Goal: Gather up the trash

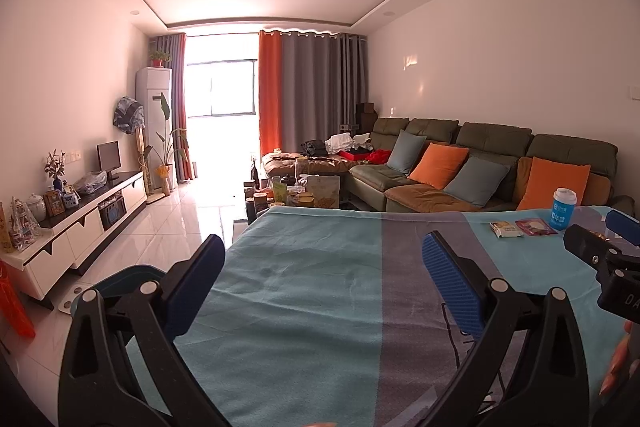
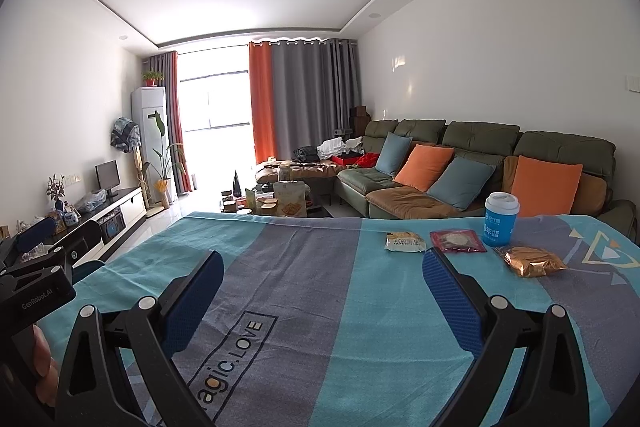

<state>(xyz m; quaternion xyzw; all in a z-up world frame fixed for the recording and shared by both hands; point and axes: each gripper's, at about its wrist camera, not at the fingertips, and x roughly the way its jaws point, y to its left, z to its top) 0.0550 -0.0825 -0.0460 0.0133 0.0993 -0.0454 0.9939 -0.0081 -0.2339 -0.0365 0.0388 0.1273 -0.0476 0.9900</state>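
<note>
Both grippers, left gripper point(image 1: 322, 267) and right gripper point(image 2: 322, 285), hover empty with fingers spread over the desk point(image 2: 304, 267); wrappers point(image 2: 458, 241) lie far right beside an upright cup point(image 2: 500, 225), liable to topple if clipped

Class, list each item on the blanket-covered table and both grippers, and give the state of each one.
Left gripper: open, empty.
Right gripper: open, empty.
Blue cup: upright, lid on.
Gold wrapper: crumpled, lying flat.
Red packet: lying flat.
White packet: lying flat.
</note>
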